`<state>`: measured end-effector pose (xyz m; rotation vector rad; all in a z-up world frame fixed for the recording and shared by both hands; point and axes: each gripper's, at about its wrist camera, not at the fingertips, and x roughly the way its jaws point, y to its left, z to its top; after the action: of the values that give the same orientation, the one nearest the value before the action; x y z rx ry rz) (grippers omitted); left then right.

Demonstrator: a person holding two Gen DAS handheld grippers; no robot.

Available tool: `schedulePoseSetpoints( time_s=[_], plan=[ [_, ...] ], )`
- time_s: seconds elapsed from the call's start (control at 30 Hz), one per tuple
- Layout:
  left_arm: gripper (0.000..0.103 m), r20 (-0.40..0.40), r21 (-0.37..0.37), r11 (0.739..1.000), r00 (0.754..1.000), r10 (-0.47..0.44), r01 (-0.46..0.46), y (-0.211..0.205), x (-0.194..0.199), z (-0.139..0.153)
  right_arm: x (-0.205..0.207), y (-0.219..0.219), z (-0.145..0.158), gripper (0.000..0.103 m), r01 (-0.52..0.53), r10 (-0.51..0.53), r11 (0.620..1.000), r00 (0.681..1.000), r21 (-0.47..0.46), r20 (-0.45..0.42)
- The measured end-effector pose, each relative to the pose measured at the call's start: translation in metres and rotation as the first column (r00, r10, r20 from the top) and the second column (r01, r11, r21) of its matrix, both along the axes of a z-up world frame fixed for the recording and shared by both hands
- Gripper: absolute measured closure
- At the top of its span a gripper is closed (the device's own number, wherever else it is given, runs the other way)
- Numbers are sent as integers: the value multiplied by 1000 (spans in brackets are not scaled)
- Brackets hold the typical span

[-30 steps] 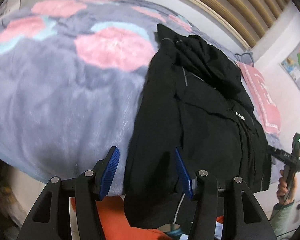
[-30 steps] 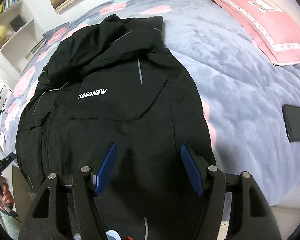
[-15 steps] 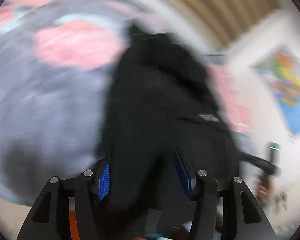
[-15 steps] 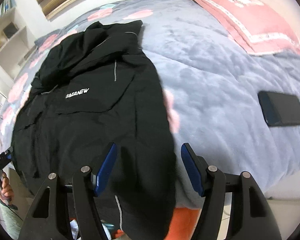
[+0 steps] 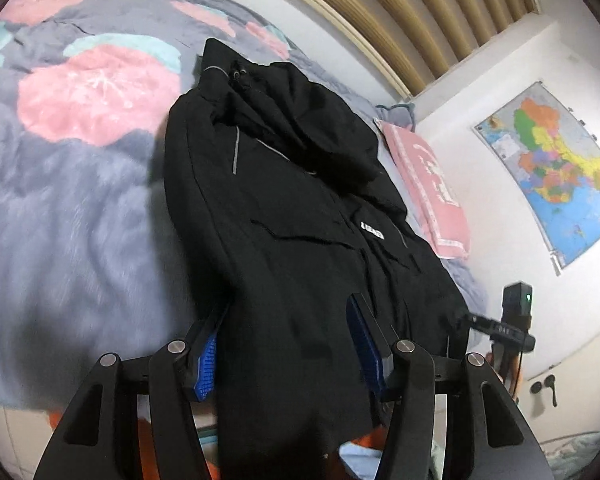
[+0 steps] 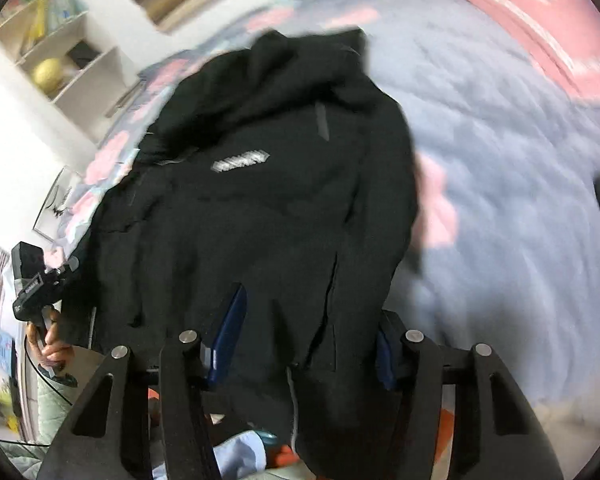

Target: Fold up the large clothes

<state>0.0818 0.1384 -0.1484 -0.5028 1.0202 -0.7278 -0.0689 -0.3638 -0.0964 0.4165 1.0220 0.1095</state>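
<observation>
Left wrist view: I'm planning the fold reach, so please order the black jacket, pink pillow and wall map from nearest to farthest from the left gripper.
1. Black jacket: hem between the left gripper fingers.
2. Pink pillow: right, beyond the jacket.
3. Wall map: far right, on the wall.

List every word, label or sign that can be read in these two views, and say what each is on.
White logo on the chest of the black jacket: partly folded in the left view, smeared in the right; only an uncertain "UENE" shows.
White print on the pink pillow: too distorted to read.
Wall map: labels too small to read.
Nothing else legible.
</observation>
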Motion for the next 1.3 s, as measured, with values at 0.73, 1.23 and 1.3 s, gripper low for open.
schedulePoseSetpoints(
  time_s=[0.73, 1.23, 1.3],
  plan=[
    [91, 95, -63, 997, 994, 60, -55, 22, -23, 55, -16, -2, 28, 85, -31, 31, 999, 997, 12, 66],
    [90, 229, -125, 981, 958, 171, -145, -6, 150, 136, 138, -57, 137, 84, 63, -80, 995, 966, 77, 247],
    [90, 235, -93, 982, 955, 183, -165, -17, 171, 134, 165, -64, 138, 84, 81, -97, 994, 966, 76, 240]
  ],
)
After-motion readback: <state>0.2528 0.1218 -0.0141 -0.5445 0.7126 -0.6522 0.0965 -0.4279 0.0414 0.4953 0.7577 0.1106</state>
